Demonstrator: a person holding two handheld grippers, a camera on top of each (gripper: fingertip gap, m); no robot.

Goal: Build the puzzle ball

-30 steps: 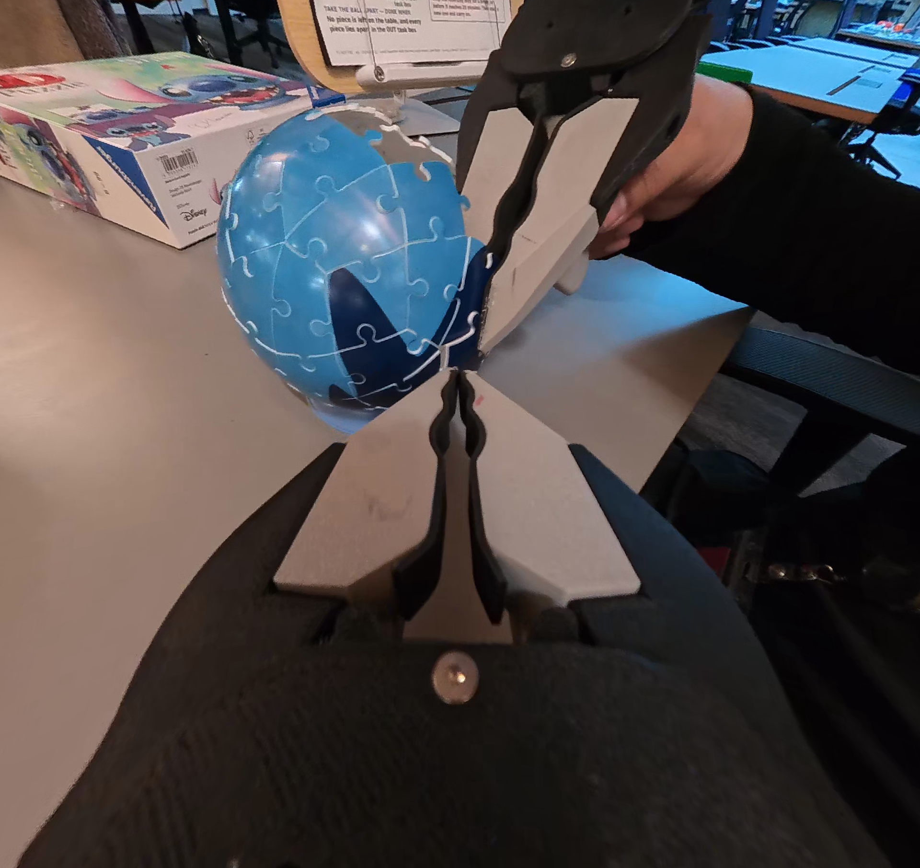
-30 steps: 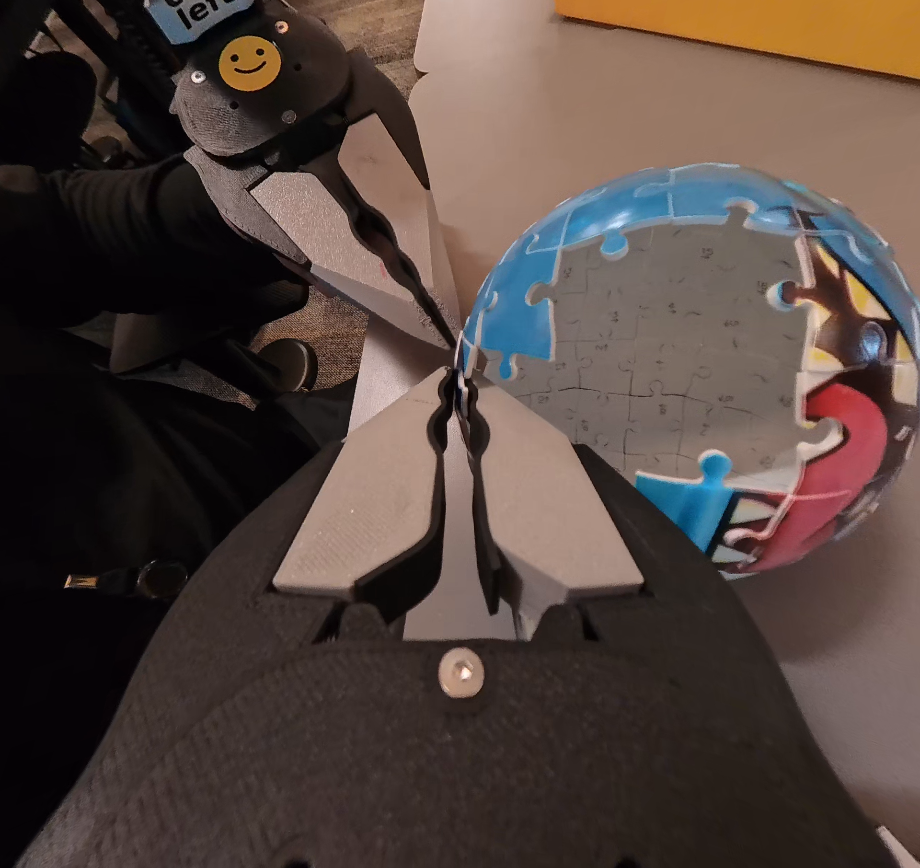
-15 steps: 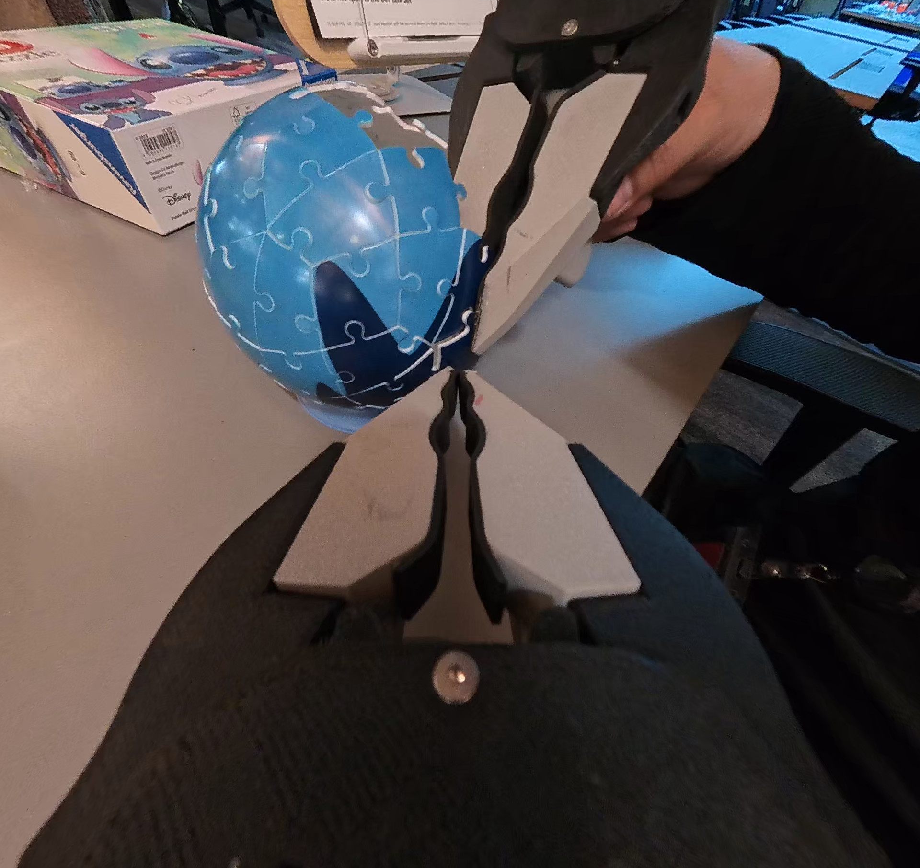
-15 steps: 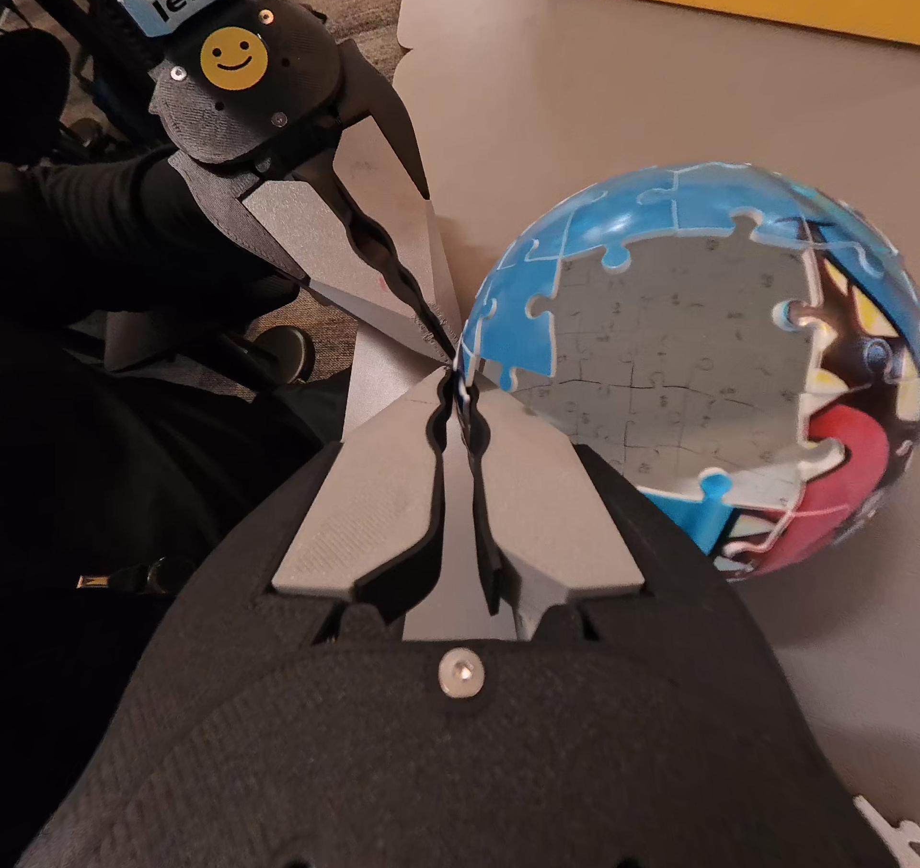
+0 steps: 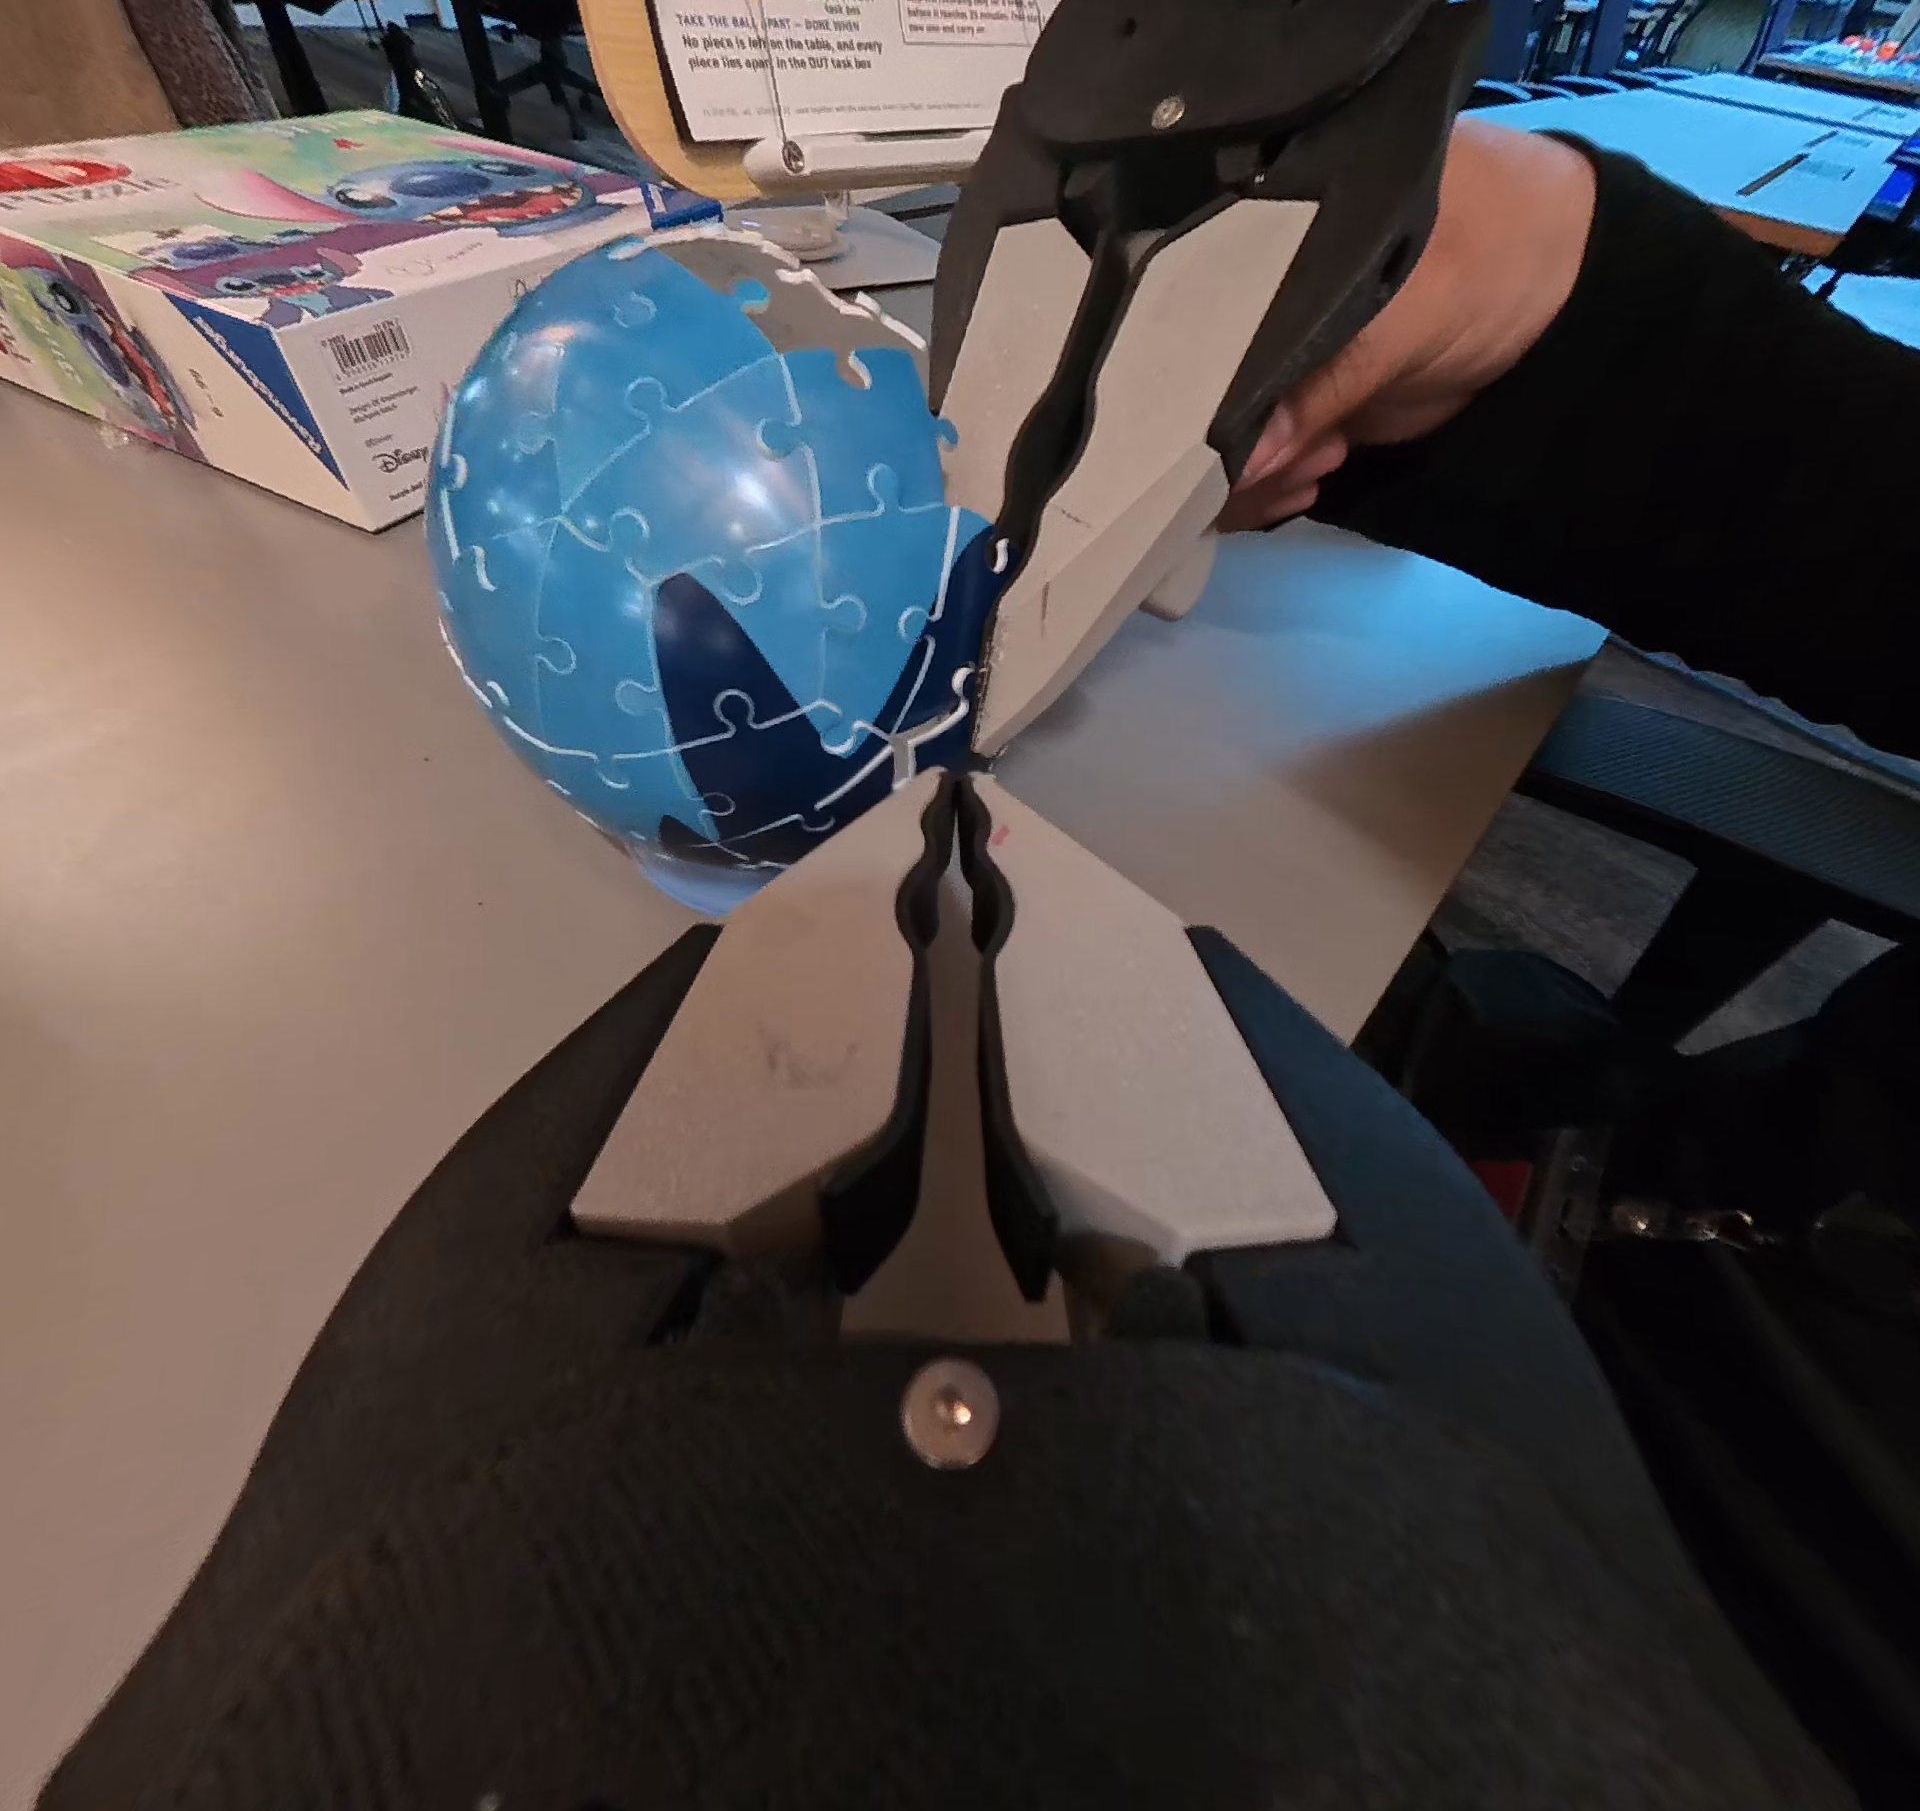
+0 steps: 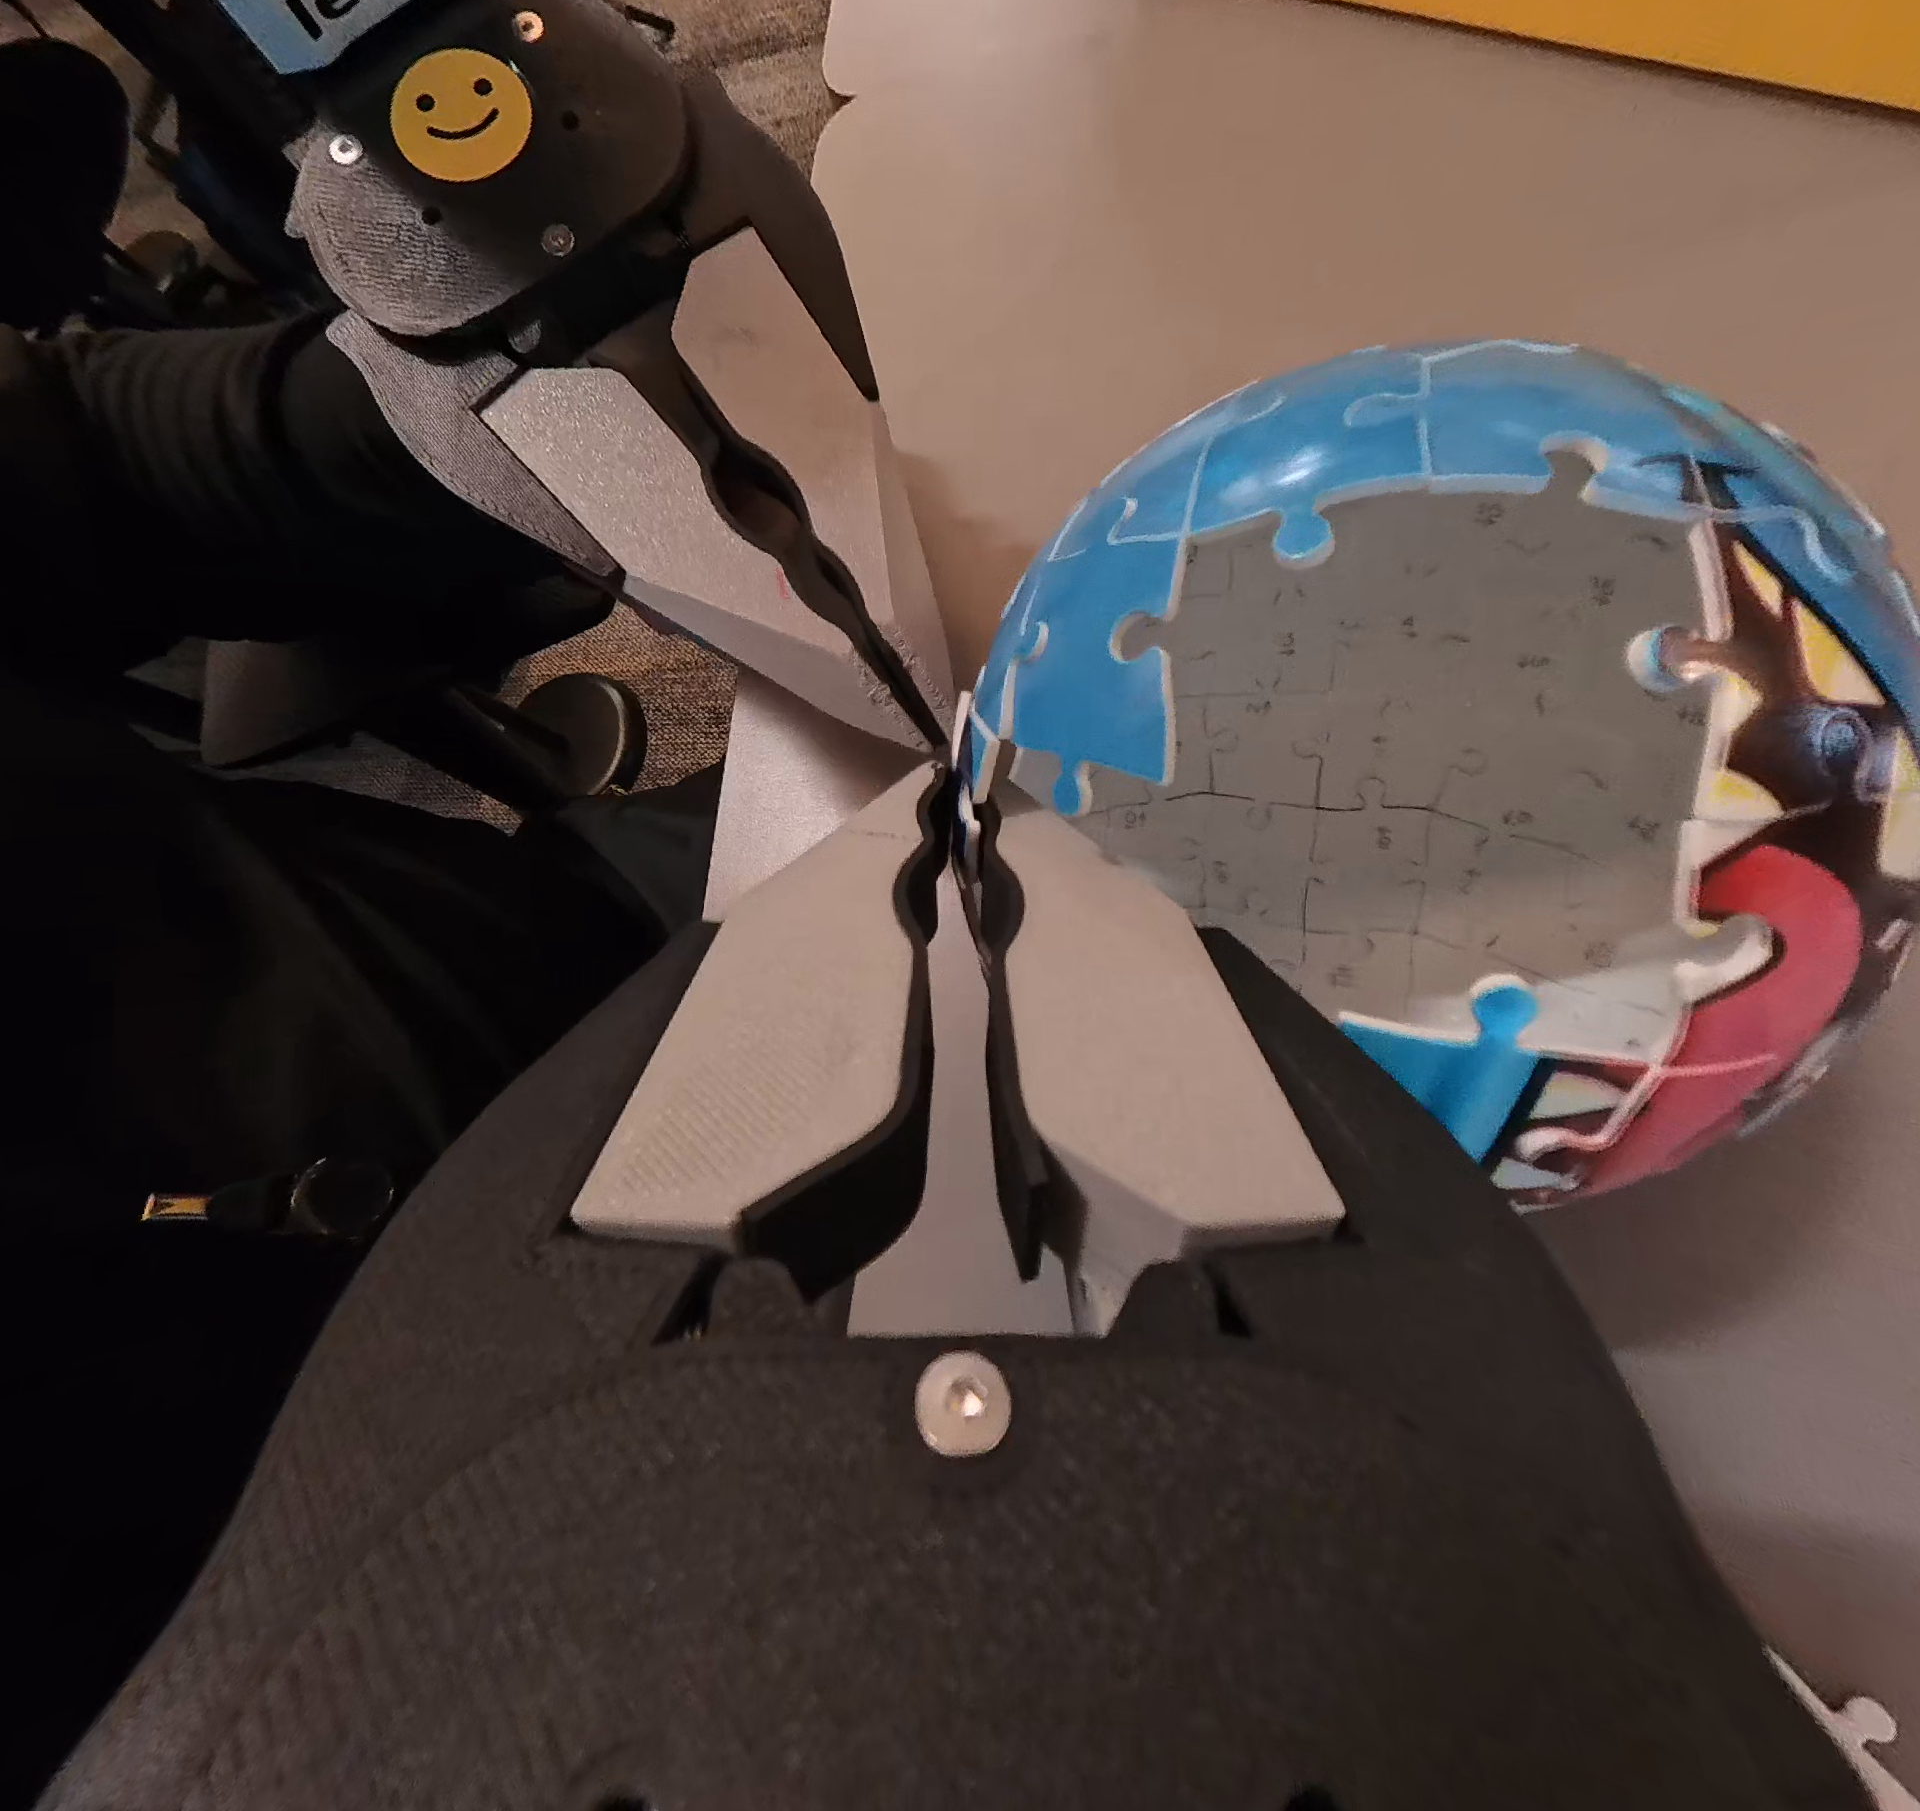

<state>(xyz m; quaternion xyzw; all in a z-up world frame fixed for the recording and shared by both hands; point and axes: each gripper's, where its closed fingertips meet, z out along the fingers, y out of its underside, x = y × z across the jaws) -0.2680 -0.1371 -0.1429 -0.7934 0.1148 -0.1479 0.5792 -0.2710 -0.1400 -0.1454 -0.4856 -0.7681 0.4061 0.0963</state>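
Observation:
The puzzle ball (image 5: pixel 644 514) stands on the grey table (image 5: pixel 208 826), its blue shell facing the left wrist view. In the right wrist view the ball (image 6: pixel 1101 712) shows a large opening with the grey inner side of the pieces. My right gripper (image 6: pixel 961 811) is shut on a thin puzzle piece (image 6: pixel 979 805) at the opening's left rim. It also shows in the left wrist view (image 5: pixel 987 712), coming down from above. My left gripper (image 5: pixel 951 787) is shut, its tips against the ball's lower right edge, right beside the right gripper's tips. It also shows in the right wrist view (image 6: pixel 930 748).
The puzzle box (image 5: pixel 260 307) lies behind the ball on the left. An instruction board on a stand (image 5: pixel 831 26) is behind it. A yellow bin (image 6: pixel 1558 5) sits at the table's far side. A loose white piece (image 6: pixel 1860 1751) lies near me. The table edge (image 5: pixel 1455 930) is just to the right. My two grippers' fingertips are within a few centimetres of each other.
Both grippers have stayed shut at the same spot on the ball's rim. The ball has rocked slightly and both views have shifted a little.

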